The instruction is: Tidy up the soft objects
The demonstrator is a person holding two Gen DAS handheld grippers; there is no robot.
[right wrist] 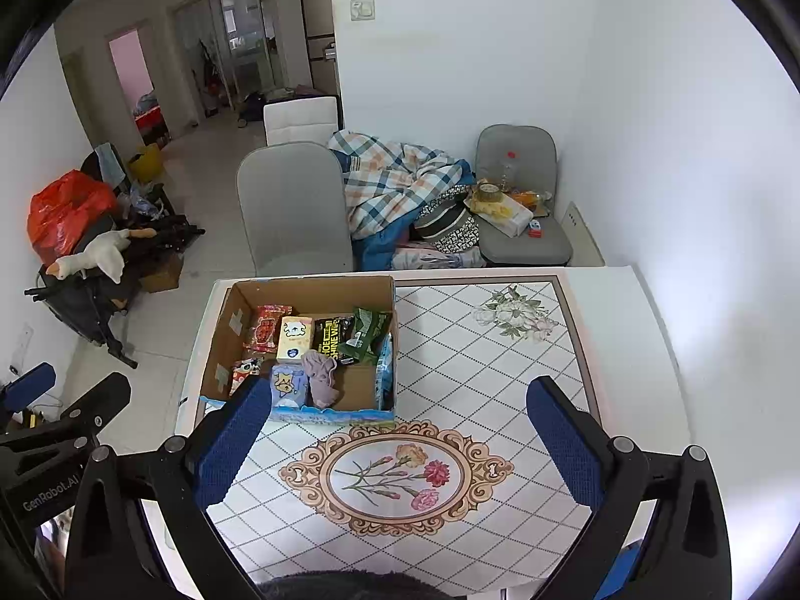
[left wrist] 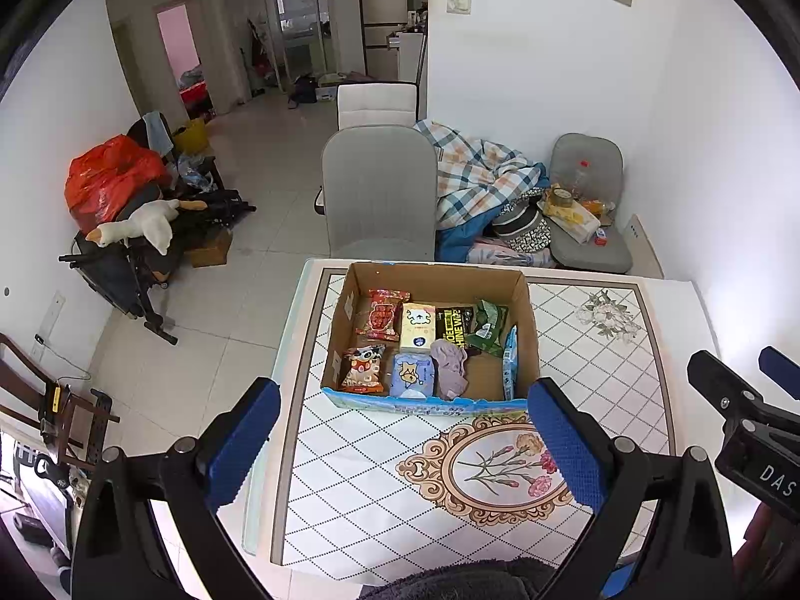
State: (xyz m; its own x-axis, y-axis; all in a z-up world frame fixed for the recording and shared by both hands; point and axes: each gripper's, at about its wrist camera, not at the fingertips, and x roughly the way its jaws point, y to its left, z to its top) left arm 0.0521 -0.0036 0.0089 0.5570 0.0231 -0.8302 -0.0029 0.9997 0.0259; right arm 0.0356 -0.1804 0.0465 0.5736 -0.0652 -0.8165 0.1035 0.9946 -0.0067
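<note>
An open cardboard box [left wrist: 531,330] [right wrist: 220,345] stands at the far left part of the table. Inside lie a red snack pack [left wrist: 381,317], a yellow tissue pack [left wrist: 416,334] [right wrist: 294,337], a black pack [left wrist: 454,326], a green pack [left wrist: 489,326] [right wrist: 367,335], a blue tissue pack [left wrist: 411,375] [right wrist: 286,385], a crumpled mauve cloth [left wrist: 450,367] [right wrist: 322,377] and a cartoon snack bag [left wrist: 364,369]. My left gripper [left wrist: 405,442] hovers open above the table, short of the box. My right gripper [right wrist: 395,442] is open too, over the flower medallion [right wrist: 395,475], with nothing between its fingers.
The table [left wrist: 625,350] has a diamond-patterned cloth. A grey chair [left wrist: 380,195] stands behind it. Beyond lie a plaid blanket [left wrist: 475,175] and a second grey chair [left wrist: 590,200] piled with items. Clutter with a plush goose [left wrist: 145,225] sits at the left wall.
</note>
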